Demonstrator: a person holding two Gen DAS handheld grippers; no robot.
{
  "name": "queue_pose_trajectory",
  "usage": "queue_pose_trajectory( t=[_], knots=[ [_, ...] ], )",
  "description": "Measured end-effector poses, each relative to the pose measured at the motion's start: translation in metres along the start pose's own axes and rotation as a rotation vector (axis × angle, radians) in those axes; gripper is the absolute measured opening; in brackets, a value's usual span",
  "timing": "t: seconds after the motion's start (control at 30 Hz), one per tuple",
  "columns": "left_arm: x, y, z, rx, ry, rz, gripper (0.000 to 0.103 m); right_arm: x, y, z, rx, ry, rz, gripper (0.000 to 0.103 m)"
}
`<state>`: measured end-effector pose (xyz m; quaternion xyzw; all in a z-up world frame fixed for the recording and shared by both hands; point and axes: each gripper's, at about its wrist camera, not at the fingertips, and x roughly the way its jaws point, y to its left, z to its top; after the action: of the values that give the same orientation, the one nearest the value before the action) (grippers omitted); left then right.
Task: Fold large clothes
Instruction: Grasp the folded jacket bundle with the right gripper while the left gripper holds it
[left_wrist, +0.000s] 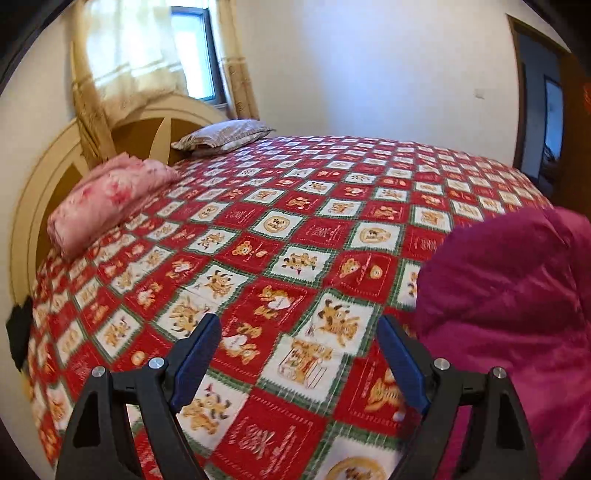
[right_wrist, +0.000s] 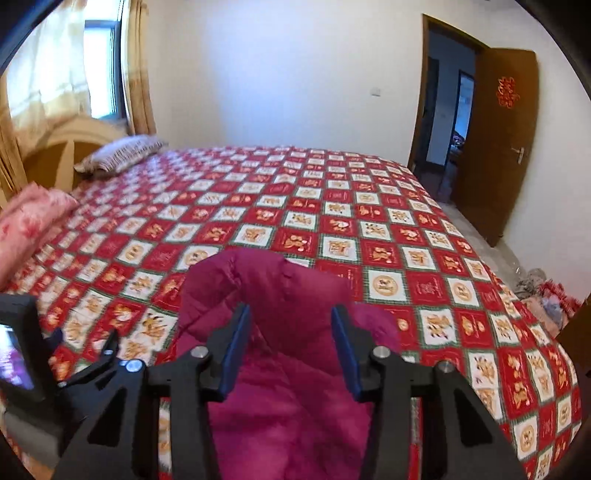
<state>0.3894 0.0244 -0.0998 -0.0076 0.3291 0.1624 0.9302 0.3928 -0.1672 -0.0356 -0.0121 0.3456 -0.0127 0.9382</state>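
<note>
A magenta padded jacket (right_wrist: 280, 354) lies bunched on the near part of a bed with a red, white and green patterned cover (right_wrist: 332, 206). My right gripper (right_wrist: 291, 332) is open, its blue-padded fingers spread above the jacket's bunched top, gripping nothing. The jacket also shows at the right of the left wrist view (left_wrist: 517, 314). My left gripper (left_wrist: 299, 343) is open and empty over the bed cover (left_wrist: 295, 221), just left of the jacket. The left gripper's body (right_wrist: 44, 362) shows at the lower left of the right wrist view.
A folded pink quilt (left_wrist: 107, 203) and a striped pillow (left_wrist: 221, 134) lie by the headboard (left_wrist: 48, 173) at the left. A curtained window (left_wrist: 147, 55) is behind them. An open brown door (right_wrist: 495, 147) and floor clutter (right_wrist: 543, 295) are at the right.
</note>
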Motion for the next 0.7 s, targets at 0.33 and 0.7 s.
queue_pose_trajectory(
  t=[0.33, 0.7],
  knots=[
    [0.024, -0.079, -0.002, 0.062, 0.022, -0.185, 0.086, 0.068, -0.053, -0.05, 0.054, 0.112, -0.085, 0.047],
    [0.027, -0.142, -0.031, 0.261, -0.064, -0.141, 0.087, 0.096, -0.098, -0.093, 0.213, 0.109, 0.014, 0.047]
  ],
)
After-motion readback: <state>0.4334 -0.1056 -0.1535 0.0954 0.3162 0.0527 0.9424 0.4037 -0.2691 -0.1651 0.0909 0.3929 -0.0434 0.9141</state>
